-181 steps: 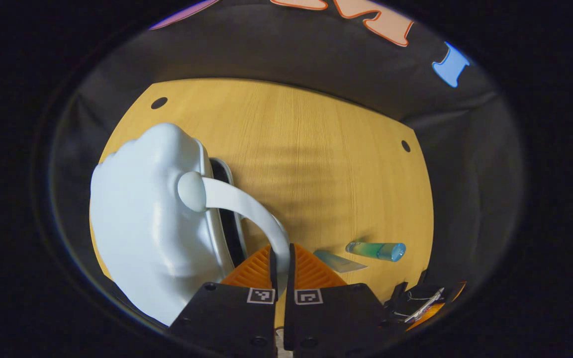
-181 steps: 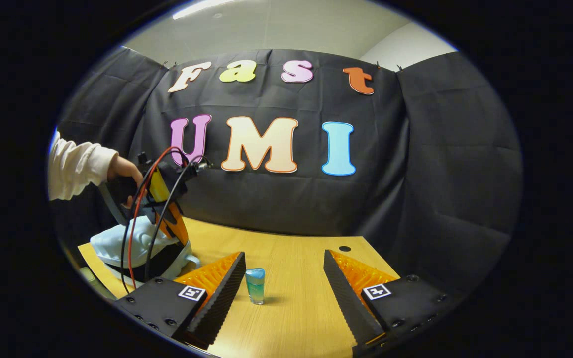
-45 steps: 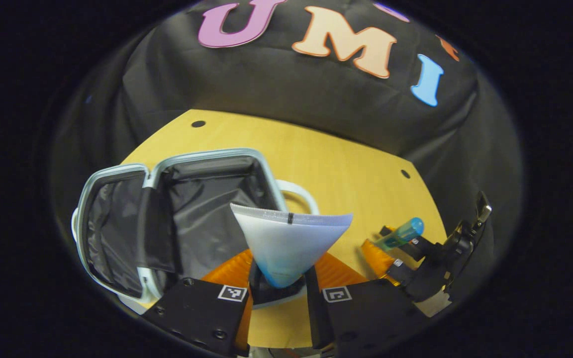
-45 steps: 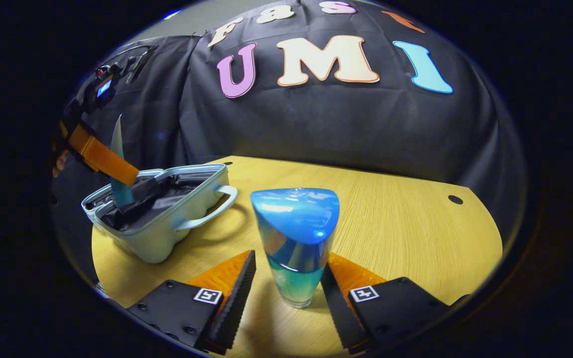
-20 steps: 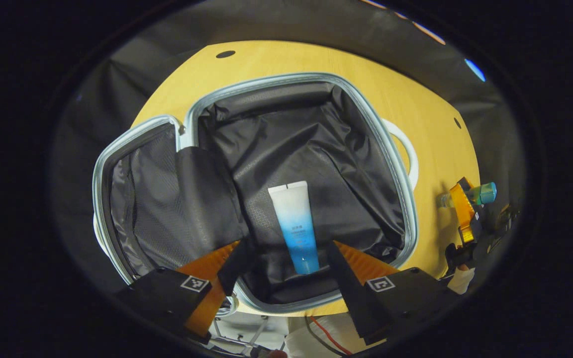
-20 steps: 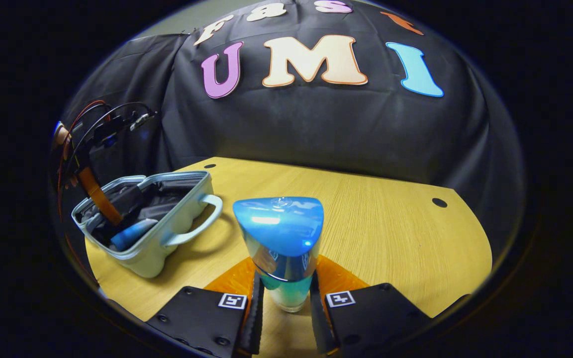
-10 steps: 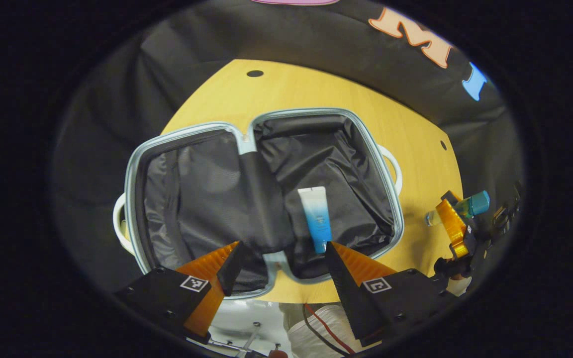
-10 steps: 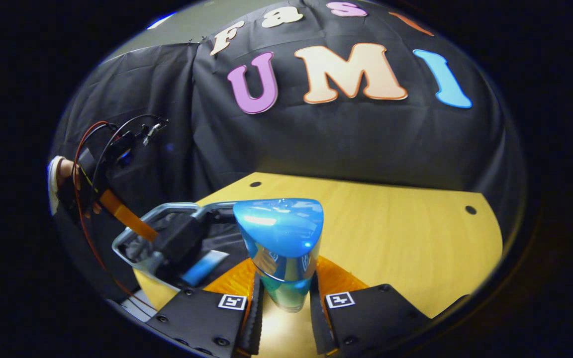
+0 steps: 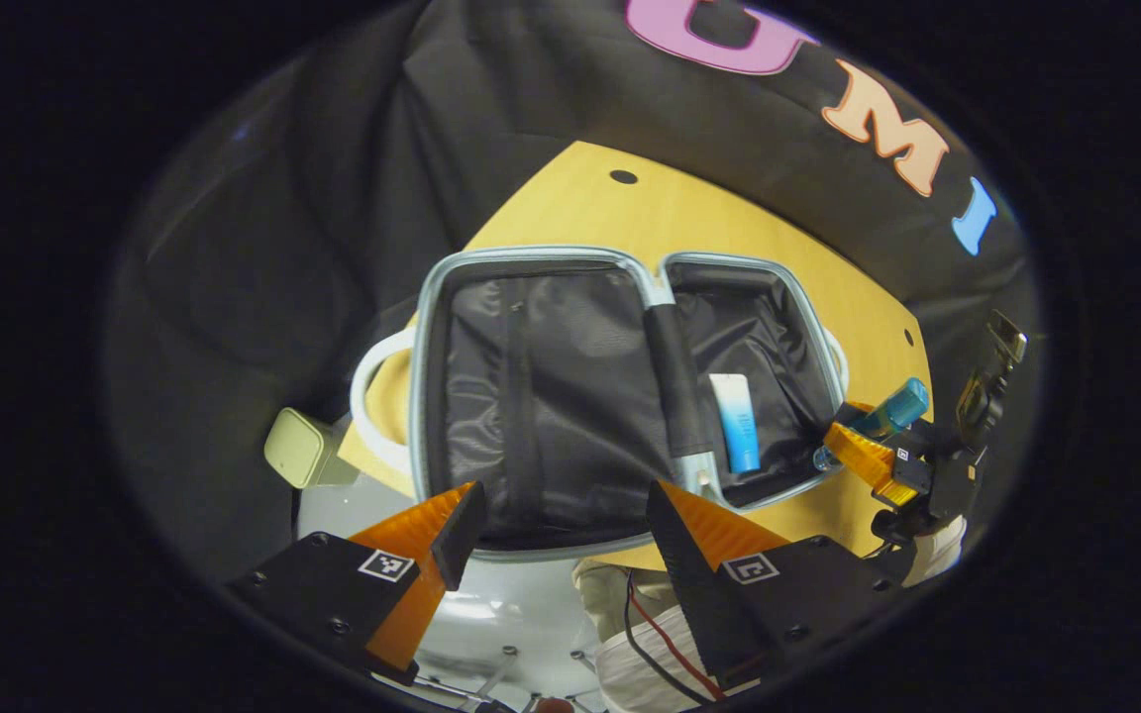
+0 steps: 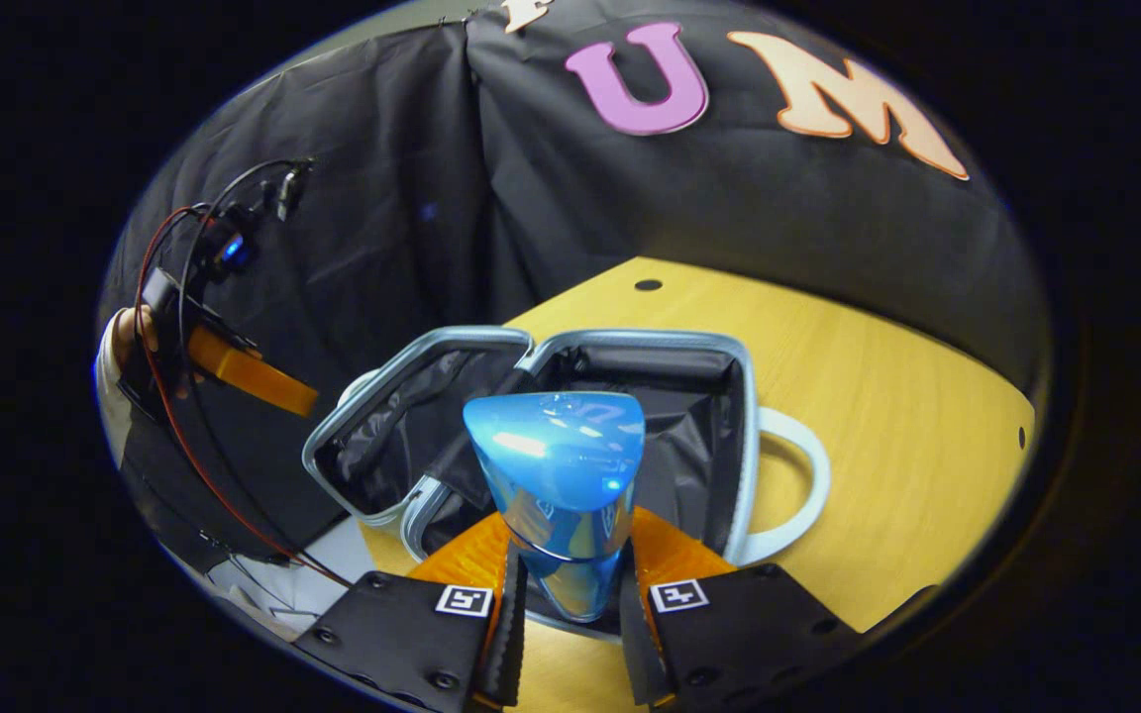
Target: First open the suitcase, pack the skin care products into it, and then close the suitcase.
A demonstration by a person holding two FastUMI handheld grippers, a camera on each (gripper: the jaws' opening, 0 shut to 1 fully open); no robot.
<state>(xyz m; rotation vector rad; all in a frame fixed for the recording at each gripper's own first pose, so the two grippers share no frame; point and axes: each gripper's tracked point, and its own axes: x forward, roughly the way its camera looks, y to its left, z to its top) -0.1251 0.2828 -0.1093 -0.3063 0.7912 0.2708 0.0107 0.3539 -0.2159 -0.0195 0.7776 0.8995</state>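
- While the right gripper [image 10: 563, 594] clamps a blue-capped clear bottle [image 10: 559, 495] above the open pale-blue hard-shell suitcase [image 10: 744, 396], early release risks a tumble.
- Left gripper [image 9: 556, 515] hangs open, empty.

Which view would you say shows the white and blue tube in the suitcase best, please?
The left gripper view: the tube lies in plain sight on the dark lining of the open suitcase. In the right gripper view, the bottle blocks that part of the lining.
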